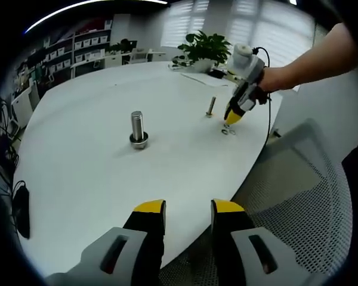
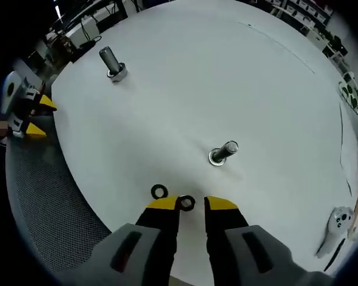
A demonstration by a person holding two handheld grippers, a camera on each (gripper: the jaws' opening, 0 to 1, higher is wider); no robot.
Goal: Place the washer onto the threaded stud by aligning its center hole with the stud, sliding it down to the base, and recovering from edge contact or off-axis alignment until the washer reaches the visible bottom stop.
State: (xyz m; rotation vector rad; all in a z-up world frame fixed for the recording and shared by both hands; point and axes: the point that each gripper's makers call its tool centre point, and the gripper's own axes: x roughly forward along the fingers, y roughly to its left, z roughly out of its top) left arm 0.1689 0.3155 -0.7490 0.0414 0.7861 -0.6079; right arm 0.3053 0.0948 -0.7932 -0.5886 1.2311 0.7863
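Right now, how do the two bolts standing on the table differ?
The large bolt is thick and sits near the left gripper; the small bolt is slimmer and stands by the right gripper and the two washers. Both stand upright on the white table, nothing threaded on.

Right gripper view: the right gripper (image 2: pixel 191 204) stands low over the near edge of a white table (image 2: pixel 227 71), its yellow-tipped jaws parted with a clear gap between them. A dark washer (image 2: pixel 187 202) lies flat on the table in that gap, close against the left jaw tip; whether it touches cannot be told. A second washer (image 2: pixel 159 192) lies flat just beside it, apart from the jaws. A small threaded stud (image 2: pixel 222 152) stands on the table beyond them. A larger bolt (image 2: pixel 112 63) stands well apart, towards the far left. The left gripper (image 2: pixel 31 117) sits at the table's left edge, over a grey mesh surface (image 2: pixel 53 202).
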